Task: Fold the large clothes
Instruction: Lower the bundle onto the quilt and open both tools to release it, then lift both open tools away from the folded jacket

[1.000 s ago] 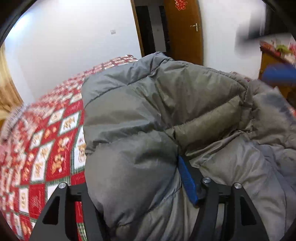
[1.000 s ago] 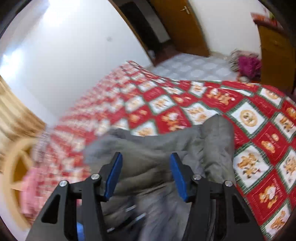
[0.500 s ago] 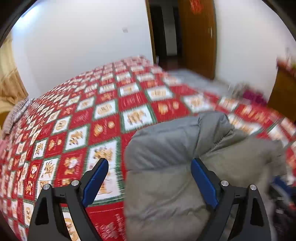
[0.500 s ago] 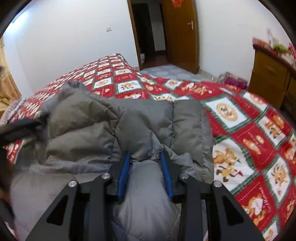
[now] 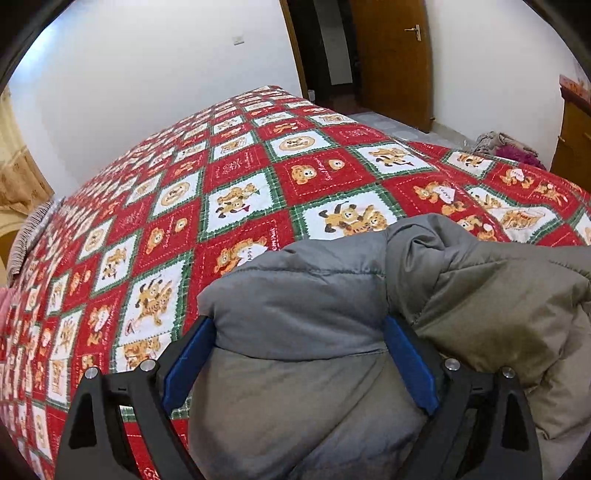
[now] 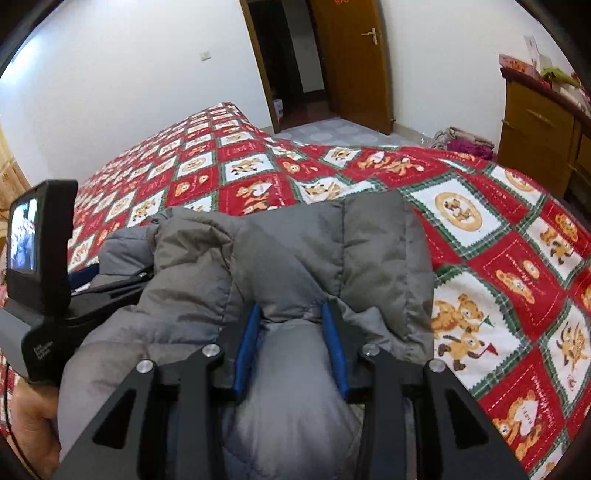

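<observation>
Right gripper [image 6: 291, 347] is clamping a fold of the grey jacket [image 6: 303, 251], lower centre. Left gripper [image 5: 299, 354] is standing wide apart, jacket bulging between its jaws, unpinched; its jaws have just been opening.

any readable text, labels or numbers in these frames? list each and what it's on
"HAPPY": on a bear patch of the bedspread.
Other stitched wording on the red patches: too blurred to read.
White print on the left gripper's handle: too small to read.
Red ornament on the door: cut off, unreadable.
</observation>
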`<state>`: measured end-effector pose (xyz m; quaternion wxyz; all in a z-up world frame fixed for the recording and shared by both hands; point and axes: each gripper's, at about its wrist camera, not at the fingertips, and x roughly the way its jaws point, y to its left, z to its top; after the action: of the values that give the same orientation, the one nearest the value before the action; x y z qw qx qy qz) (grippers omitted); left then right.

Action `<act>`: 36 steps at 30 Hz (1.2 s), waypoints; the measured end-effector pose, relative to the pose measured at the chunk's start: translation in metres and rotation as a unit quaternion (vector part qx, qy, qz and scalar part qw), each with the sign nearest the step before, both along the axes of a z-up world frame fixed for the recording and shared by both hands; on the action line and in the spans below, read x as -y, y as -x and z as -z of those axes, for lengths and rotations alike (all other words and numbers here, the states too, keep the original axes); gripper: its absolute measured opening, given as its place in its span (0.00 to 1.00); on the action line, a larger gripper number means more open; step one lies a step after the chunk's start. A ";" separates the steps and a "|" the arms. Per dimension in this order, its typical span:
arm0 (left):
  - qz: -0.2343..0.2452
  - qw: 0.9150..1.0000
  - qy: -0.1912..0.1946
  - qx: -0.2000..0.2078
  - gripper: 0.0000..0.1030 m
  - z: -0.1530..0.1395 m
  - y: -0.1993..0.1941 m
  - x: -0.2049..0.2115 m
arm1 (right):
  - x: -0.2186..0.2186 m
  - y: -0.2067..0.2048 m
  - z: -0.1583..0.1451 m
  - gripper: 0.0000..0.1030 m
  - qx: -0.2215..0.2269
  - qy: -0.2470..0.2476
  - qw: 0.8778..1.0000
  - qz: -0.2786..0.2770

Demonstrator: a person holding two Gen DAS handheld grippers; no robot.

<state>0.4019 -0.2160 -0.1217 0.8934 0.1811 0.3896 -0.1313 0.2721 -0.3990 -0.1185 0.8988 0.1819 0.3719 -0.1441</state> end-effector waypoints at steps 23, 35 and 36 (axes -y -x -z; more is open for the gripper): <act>0.026 0.999 0.035 -0.023 0.91 -0.068 0.173 -0.124 | -0.024 0.101 -0.041 0.86 -0.016 0.020 0.999 0.036; 0.019 0.998 0.053 -0.006 0.91 -0.071 0.246 -0.148 | -0.075 0.185 -0.052 0.87 0.011 0.054 0.998 0.042; 0.015 0.999 0.049 -0.002 0.91 -0.071 0.252 -0.151 | -0.079 0.190 -0.053 0.88 0.014 0.059 0.997 0.043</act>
<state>0.1502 -0.0650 -0.0506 0.8983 0.1423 0.3819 -0.1639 0.0816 -0.3197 -0.0653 0.9062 0.1460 0.3419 -0.2015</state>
